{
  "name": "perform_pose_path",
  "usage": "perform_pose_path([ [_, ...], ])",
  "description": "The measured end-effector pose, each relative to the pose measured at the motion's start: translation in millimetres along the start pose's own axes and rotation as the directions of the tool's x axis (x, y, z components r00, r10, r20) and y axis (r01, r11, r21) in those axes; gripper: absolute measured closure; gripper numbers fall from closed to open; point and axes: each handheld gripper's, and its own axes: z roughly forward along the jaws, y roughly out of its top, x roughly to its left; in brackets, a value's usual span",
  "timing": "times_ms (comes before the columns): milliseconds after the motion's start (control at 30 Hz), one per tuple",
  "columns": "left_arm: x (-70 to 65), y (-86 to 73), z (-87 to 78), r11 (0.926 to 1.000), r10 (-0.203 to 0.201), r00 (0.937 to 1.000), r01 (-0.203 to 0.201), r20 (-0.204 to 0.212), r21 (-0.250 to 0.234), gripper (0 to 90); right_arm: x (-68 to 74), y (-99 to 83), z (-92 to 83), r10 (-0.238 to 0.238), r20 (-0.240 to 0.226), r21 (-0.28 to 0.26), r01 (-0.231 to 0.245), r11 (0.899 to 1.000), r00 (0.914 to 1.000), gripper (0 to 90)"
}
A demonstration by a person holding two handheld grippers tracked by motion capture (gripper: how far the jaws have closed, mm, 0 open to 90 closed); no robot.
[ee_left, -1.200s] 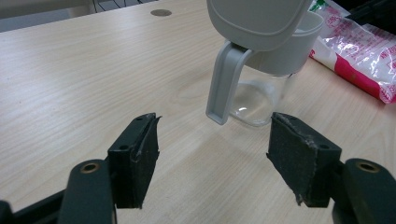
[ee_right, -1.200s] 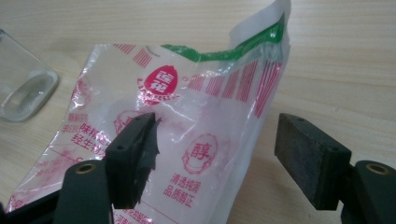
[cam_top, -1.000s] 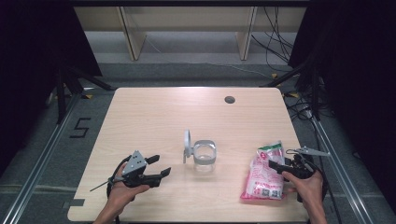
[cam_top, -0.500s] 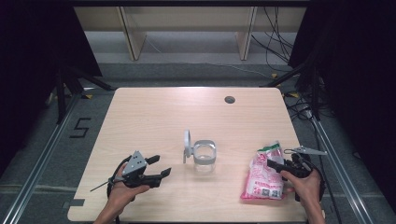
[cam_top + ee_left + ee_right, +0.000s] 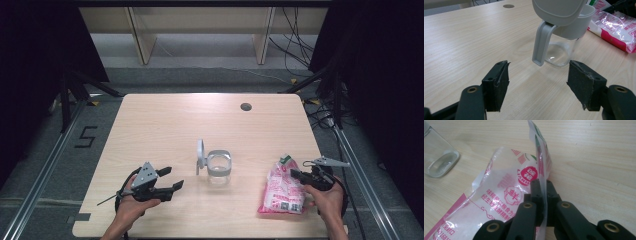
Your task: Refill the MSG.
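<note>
At the near right of the table (image 5: pixel 165 125) lay the pink-and-white plastic bag (image 5: pixel 282 192), flat on the wood except for its far edge, which stood up as a thin fold. On that fold the right hand-held gripper (image 5: pixel 542 195) had just been closing, and its two black jaws now pinched the film between them, the printed red seal just to the left of the pads in the right gripper view. In the high view that right hand-held gripper (image 5: pixel 300 176) sat at the bag's right edge, with the person's hand behind it. Left of the bag, near the middle of the table, stood a clear glass jar (image 5: pixel 219 167) with a grey collar, its grey hinged lid (image 5: pixel 200 154) swung up on the left side. Well apart, at the near left, the left hand-held gripper (image 5: pixel 170 178) rested with its jaws spread wide and nothing between them, aimed toward the jar (image 5: pixel 564 37).
</note>
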Motion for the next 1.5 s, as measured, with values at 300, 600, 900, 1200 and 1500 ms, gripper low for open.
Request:
perform_pose_path([
  [300,-0.5,0.0,-0.1,1.0,0.002,1.0,-0.002,0.001,-0.001,32.8,10.0,4.3,-9.2,-0.007,-0.012,-0.048,0.006,0.999,0.9999,90.0],
  [600,-8.2,1.3,1.3,1.0,0.003,0.9997,-0.003,0.024,-0.006,32.7,23.1,13.4,-18.2,-0.069,-0.054,-0.136,0.061,0.989,0.9962,90.0],
  [900,-21.5,2.3,3.7,0.9997,0.016,0.9989,-0.016,0.044,-0.018,32.7,46.2,32.2,-30.5,-0.148,-0.092,-0.219,0.125,0.968,0.9847,90.0],
  [1200,-40.1,4.0,4.8,0.9993,0.019,0.9981,-0.017,0.059,-0.034,32.6,72.2,54.6,-41.2,-0.246,-0.08,-0.273,0.216,0.937,0.9659,90.0],
  [1500,-62.1,3.6,21.2,0.9991,0.043,0.9929,-0.042,0.111,-0.008,32.6,92.8,71.0,-44.3,-0.298,-0.056,-0.307,0.268,0.913,0.9529,90.0],
])
